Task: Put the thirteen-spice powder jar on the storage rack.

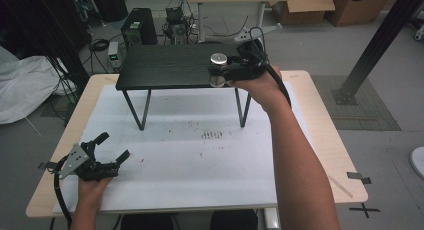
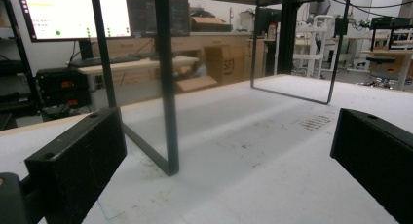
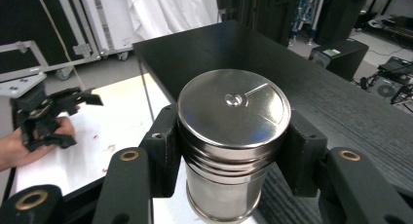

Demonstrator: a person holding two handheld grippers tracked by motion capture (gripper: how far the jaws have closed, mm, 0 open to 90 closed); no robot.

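Note:
A steel canister (image 3: 229,136) with a flat lid stands upright between the jaws of my right gripper (image 3: 229,151), which is shut on it. In the high view the right gripper (image 1: 222,70) holds the canister (image 1: 217,65) at the near right edge of a small black shelf table (image 1: 165,65). My left gripper (image 1: 112,147) rests open near the table's front left, nothing between its jaws. The left gripper view looks between its open fingers (image 2: 78,160) at the shelf's thin black legs (image 2: 168,112).
A white mat (image 1: 190,155) covers the wooden table (image 1: 325,140), with dark smudges near its middle. Beyond the table are a computer tower (image 1: 137,27), cables, a desk and cardboard boxes. A black post (image 1: 375,45) stands at the right.

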